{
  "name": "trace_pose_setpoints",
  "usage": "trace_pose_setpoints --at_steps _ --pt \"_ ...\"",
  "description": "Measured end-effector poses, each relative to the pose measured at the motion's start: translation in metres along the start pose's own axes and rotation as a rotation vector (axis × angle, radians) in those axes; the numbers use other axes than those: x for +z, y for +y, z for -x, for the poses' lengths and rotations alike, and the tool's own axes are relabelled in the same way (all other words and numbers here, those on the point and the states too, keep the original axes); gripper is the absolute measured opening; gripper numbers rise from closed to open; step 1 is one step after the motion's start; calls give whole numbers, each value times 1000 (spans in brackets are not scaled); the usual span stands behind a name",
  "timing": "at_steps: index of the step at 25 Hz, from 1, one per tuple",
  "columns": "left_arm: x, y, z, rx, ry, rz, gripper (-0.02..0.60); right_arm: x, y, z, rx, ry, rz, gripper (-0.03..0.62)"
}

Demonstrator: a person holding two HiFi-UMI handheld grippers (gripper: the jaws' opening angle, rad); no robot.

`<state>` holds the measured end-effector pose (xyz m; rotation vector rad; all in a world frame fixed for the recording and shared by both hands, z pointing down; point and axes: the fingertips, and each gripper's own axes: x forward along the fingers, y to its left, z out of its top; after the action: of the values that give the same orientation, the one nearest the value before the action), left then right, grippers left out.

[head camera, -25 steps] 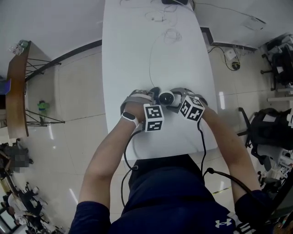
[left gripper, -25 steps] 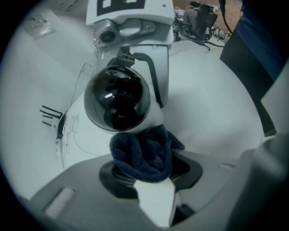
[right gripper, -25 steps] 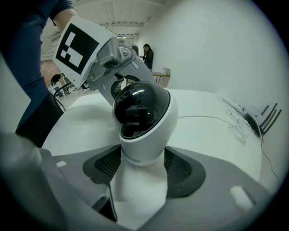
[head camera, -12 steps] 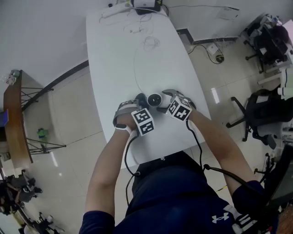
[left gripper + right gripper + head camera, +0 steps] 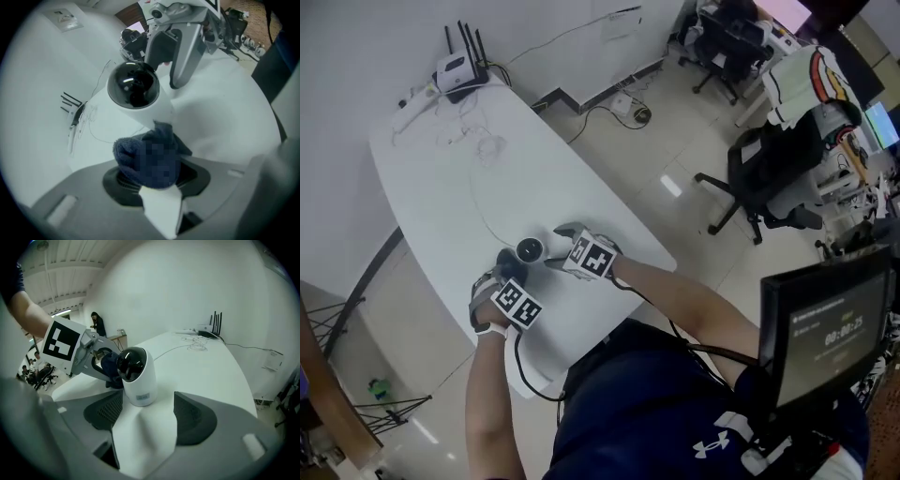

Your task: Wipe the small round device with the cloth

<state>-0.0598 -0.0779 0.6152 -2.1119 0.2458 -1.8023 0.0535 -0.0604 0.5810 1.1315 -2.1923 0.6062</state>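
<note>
"Head view first: the small round camera (image 5: 530, 249) stands upright on the white table (image 5: 431, 178), near the edge closest to me, with a gripper on either side of it."

"Who's holding what?"

"The left gripper (image 5: 155, 183) is clamped on the dark blue cloth (image 5: 140, 157), which is bunched up between its jaws. The cloth's tip touches the camera's white body low down, under the black dome."

"And the other one?"

"The right gripper (image 5: 147, 416) holds nothing. Its jaws stand wide apart, though they've just been closing a touch. The camera sits just beyond their tips, in line with the gap, and neither pad is on it. From that side I can see the cloth tucked against the camera's far flank."

"Anything else on the table?"

"A thin cable (image 5: 161, 351) runs from behind the camera toward the far end."

"What's changed since a second ago?"

"My view has swung. Back then the table ran straight up the picture with the grippers dead centre. Now it lies slantwise and the grippers sit left of centre. A router (image 5: 453, 70) with its antennas up shows at the top left. An office chair (image 5: 750, 178) and a monitor (image 5: 825, 319) have come in on the right. The grippers flank the camera just as they did before."
</note>
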Motion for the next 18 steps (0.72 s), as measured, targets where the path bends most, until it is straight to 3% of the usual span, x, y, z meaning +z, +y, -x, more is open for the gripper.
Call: trace_pose_setpoints --at_steps 3,7,11,15,18 --pt "-4 6 6 48 -8 46 160 -2 1 3 -16 -16 -24 347" --pt "-8 4 31 99 -45 199 160 -5 2 28 -21 -63 -94 336" --pt "-1 -3 68 106 -212 385 160 -10 0 67 -69 -98 -195 291" --pt "-24 -21 103 18 -437 586 160 -10 16 76 -57 -117 -389 199" --pt "-33 -44 125 -9 -520 700 160 -18 33 91 -37 -137 -459 162"
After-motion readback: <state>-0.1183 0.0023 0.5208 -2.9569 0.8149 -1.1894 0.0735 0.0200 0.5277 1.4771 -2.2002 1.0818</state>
